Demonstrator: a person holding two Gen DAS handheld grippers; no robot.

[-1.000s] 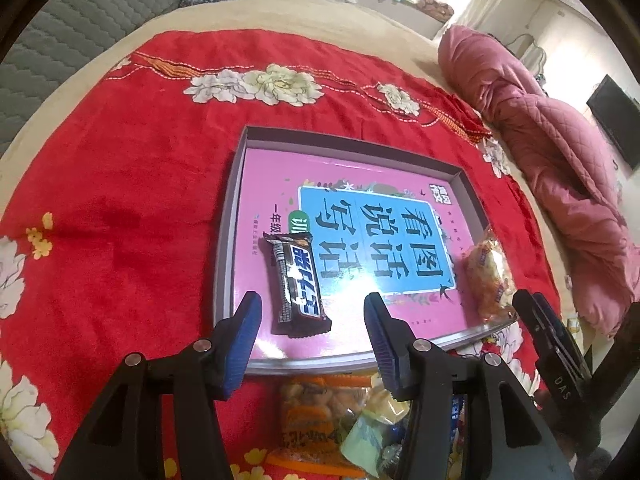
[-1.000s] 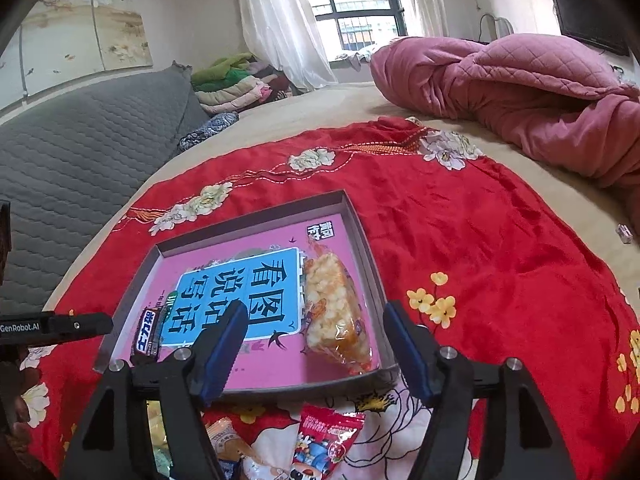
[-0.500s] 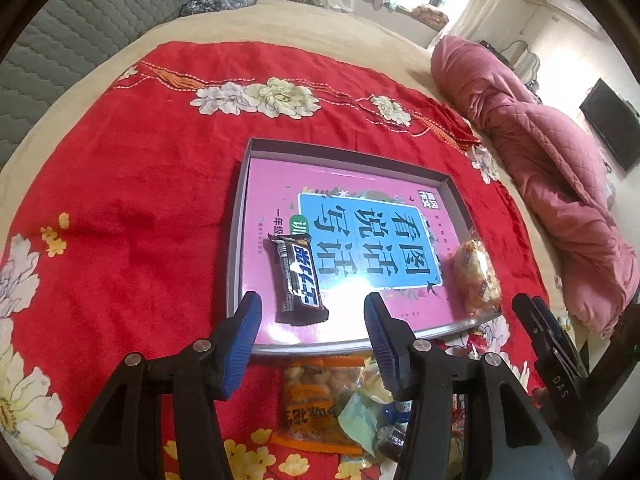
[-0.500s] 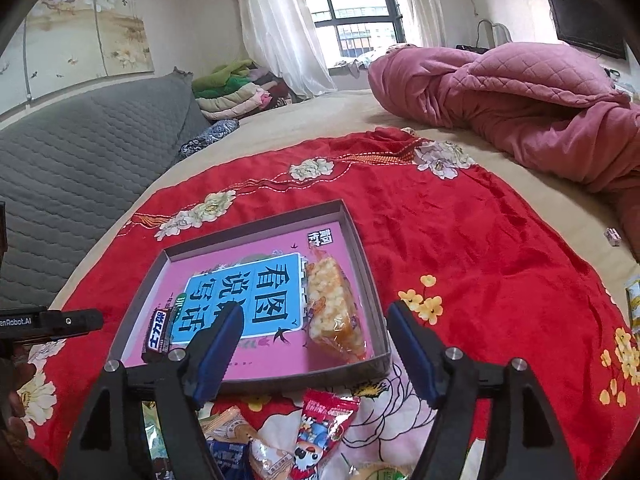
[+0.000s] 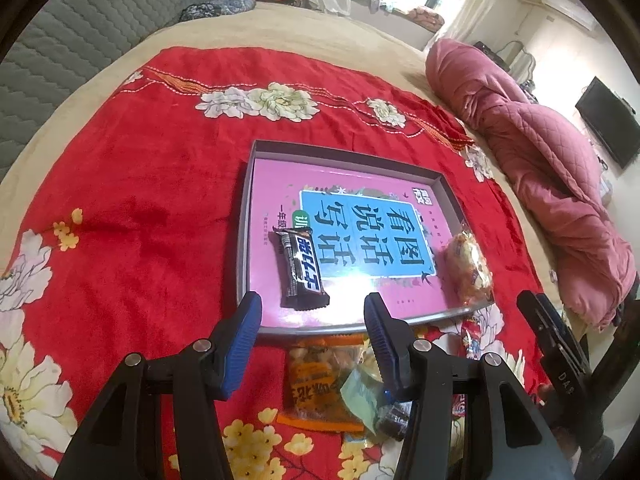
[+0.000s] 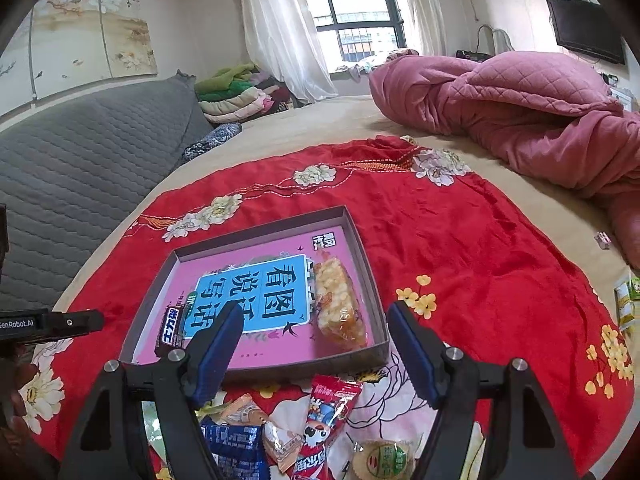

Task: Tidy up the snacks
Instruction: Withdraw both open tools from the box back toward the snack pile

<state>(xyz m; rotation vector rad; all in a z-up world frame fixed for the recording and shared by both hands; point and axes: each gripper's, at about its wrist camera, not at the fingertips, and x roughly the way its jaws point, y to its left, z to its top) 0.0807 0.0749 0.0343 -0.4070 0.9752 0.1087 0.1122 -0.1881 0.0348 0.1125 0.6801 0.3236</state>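
Observation:
A shallow grey box (image 5: pixel 244 216) with a pink and blue printed bottom lies on the red flowered cloth; it also shows in the right wrist view (image 6: pixel 362 240). In it lie a dark chocolate bar (image 5: pixel 302 266) at the left and a clear bag of yellow puffed snack (image 5: pixel 468 268) at the right, also seen from the right wrist (image 6: pixel 338 306). My left gripper (image 5: pixel 312 322) is open and empty, just before the box's near rim. My right gripper (image 6: pixel 316 340) is open and empty, above a heap of loose snacks with a red packet (image 6: pixel 330 404).
An orange nut packet (image 5: pixel 316 384) and other wrapped snacks lie between my left fingers. A round green-labelled cake (image 6: pixel 384 458) and a blue packet (image 6: pixel 236 450) lie in the near heap. A pink quilt (image 6: pixel 528 108) lies at the far right. A grey padded headboard (image 6: pixel 80 160) stands left.
Both grippers have drawn back and up from the box, so more of the loose snack heap shows in front. The jaws stay open and the snacks in the box have not moved.

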